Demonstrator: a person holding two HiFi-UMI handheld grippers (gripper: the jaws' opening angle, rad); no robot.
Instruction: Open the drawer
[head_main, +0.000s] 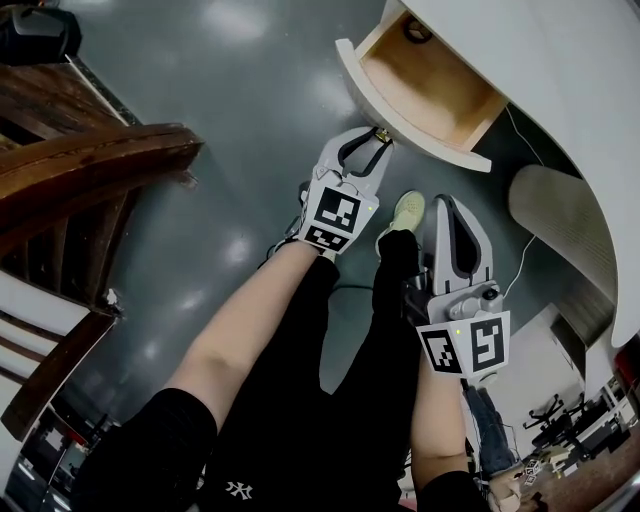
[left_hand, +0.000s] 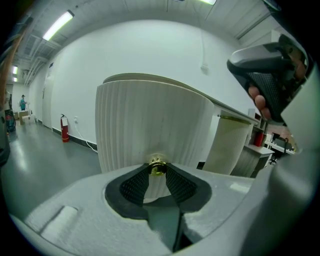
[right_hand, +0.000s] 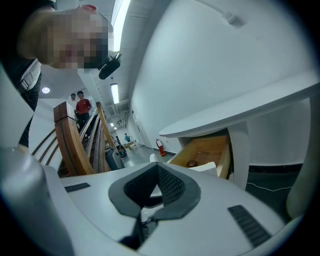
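Nearest are the person's black trousers (head_main: 330, 420) and bare left forearm (head_main: 240, 340). A little further, at the lower right, the right gripper (head_main: 447, 207) points upward over the grey floor (head_main: 230, 110). Its claw is clenched, tip against tip, and it holds nothing. Just beside it is a pale green shoe (head_main: 405, 212). Beyond, the left gripper (head_main: 376, 140) is clenched on the small brass knob (left_hand: 158, 167), with one black ribbed pad on each side of it. The knob sits in the middle of the ribbed white drawer front (left_hand: 150, 125). The drawer (head_main: 425, 85) stands open, out of the curved white desk (head_main: 570, 90), and it shows a bare wooden inside with a small round object (head_main: 418, 30) at the back. A dark wooden stair rail (head_main: 90, 165) is at the far left.
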